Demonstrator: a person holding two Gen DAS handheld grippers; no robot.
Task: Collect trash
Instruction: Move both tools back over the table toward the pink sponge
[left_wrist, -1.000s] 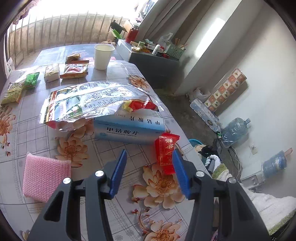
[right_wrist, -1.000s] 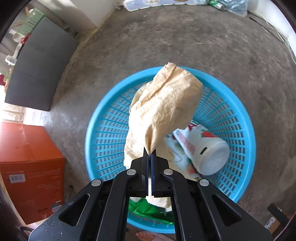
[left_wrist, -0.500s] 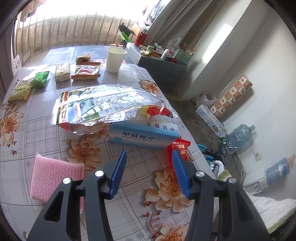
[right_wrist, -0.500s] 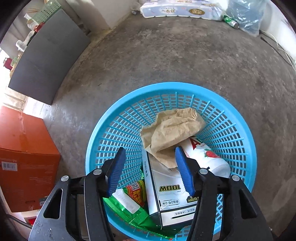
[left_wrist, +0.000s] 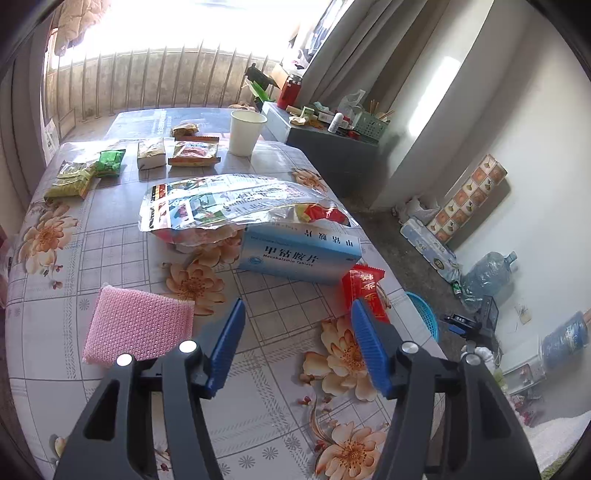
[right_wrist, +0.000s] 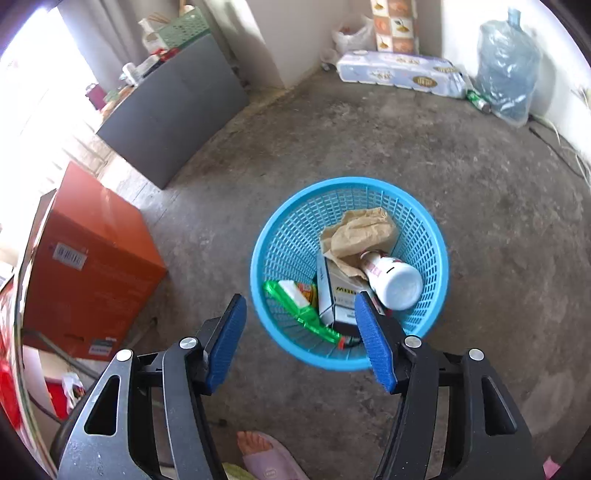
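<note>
Lying in the basket (right_wrist: 280, 236) now, the brown paper (right_wrist: 364, 232) has dropped from the right gripper (right_wrist: 299, 332), whose jaws have just been opening and stand empty above the basket. The left gripper (left_wrist: 297, 345), jaws also widening, hovers empty near the red wrapper (left_wrist: 365, 290), likely next.

blue basket (right_wrist: 284, 236), pink sponge (left_wrist: 136, 325), floral grid tablecloth (left_wrist: 277, 398), red wrapper (left_wrist: 364, 286), orange box (right_wrist: 88, 266).
</note>
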